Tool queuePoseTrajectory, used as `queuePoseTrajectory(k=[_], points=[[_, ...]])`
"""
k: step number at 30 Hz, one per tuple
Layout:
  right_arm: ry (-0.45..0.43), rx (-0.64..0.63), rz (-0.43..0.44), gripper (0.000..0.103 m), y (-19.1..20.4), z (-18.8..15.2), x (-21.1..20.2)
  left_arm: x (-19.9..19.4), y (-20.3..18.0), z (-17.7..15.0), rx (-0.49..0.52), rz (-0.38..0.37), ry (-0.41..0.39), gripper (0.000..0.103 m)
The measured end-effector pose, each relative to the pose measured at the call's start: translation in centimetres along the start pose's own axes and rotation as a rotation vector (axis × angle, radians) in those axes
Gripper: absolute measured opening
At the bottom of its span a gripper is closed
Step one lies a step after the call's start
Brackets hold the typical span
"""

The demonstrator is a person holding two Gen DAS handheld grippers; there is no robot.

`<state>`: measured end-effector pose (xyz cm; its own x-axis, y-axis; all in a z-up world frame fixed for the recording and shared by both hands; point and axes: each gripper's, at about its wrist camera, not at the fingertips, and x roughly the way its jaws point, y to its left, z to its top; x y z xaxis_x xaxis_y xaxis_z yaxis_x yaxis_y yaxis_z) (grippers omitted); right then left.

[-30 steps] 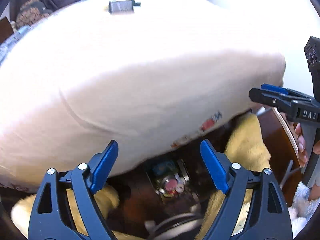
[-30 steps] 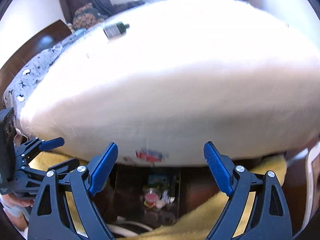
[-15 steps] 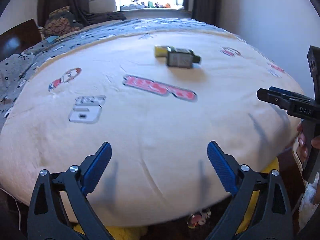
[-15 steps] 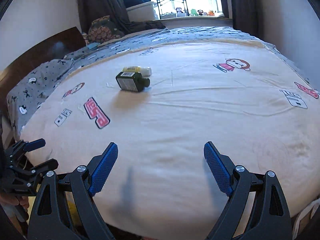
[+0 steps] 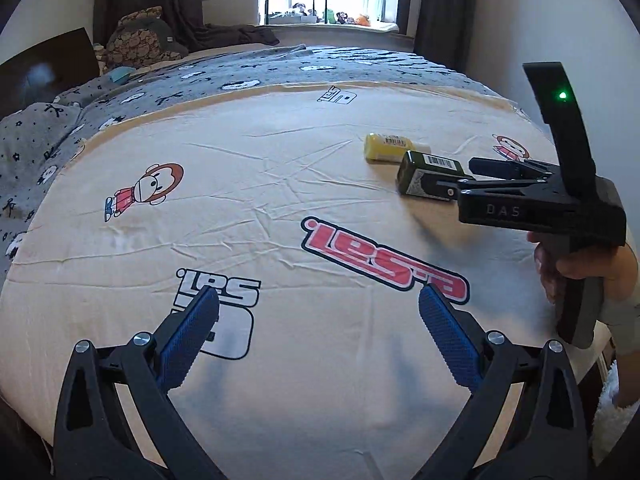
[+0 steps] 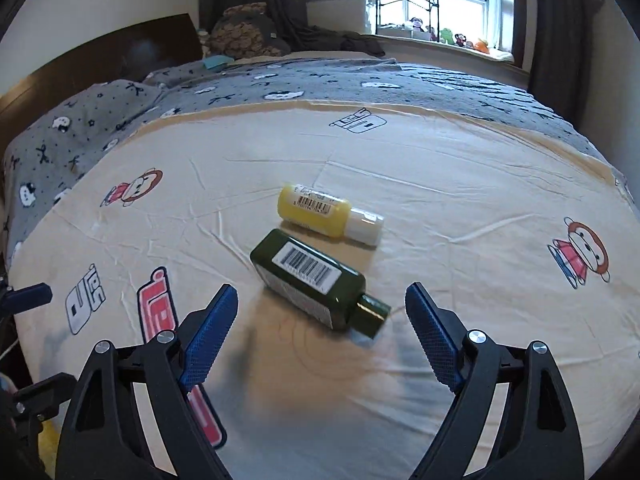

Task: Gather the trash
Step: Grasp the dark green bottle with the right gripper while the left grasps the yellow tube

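Dark green bottle [image 6: 310, 276] lay mid-bed beside the yellow bottle [image 6: 316, 210]; I centred my spread, empty right gripper [image 6: 322, 312] across its body, left gripper [image 5: 318, 322] just widened, empty.

The right gripper [image 6: 320, 312] is hovering with jaws apart near a green bottle [image 6: 308, 276] and yellow bottle [image 6: 316, 210] lying on the bed [image 6: 460, 208].

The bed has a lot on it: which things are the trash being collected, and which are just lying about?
Part of the job:
- dark green bottle, lying on its side
- yellow bottle with a white cap, just behind it
- right tool, open, nearest the green bottle
- left tool, open and empty

Just lying about:
- cream printed sheet
- grey blanket
- toys on the windowsill
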<state>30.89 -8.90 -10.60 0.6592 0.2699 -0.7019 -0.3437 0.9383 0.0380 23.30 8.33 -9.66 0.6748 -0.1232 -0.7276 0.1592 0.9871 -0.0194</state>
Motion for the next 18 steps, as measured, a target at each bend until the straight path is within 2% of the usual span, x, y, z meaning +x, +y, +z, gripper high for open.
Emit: queuePoseTrajectory(k=[3,5,10,13,18], points=[[0.041,-0.03,0.014,0.079,0.8,0.7,1.8,0.7,0.8,0.6,-0.01,0.005,0.009,0.095],[0.066,-0.046,0.017,0.065,1.1,0.9,2.6,1.2,1.3,0.9,-0.019,0.011,0.017,0.095],[0.062,-0.035,0.044,0.064,0.8,0.3,1.8,2.3,1.3,1.7,-0.012,0.029,0.025,0.095],[0.066,-0.013,0.004,0.064,-0.3,-0.4,0.9,3.3,0.4,2.3,0.0,0.022,0.027,0.095],[0.05,0.067,-0.09,0.064,-4.4,-2.3,-2.2,5.8,-2.6,4.6,0.04,0.017,0.012,0.095]])
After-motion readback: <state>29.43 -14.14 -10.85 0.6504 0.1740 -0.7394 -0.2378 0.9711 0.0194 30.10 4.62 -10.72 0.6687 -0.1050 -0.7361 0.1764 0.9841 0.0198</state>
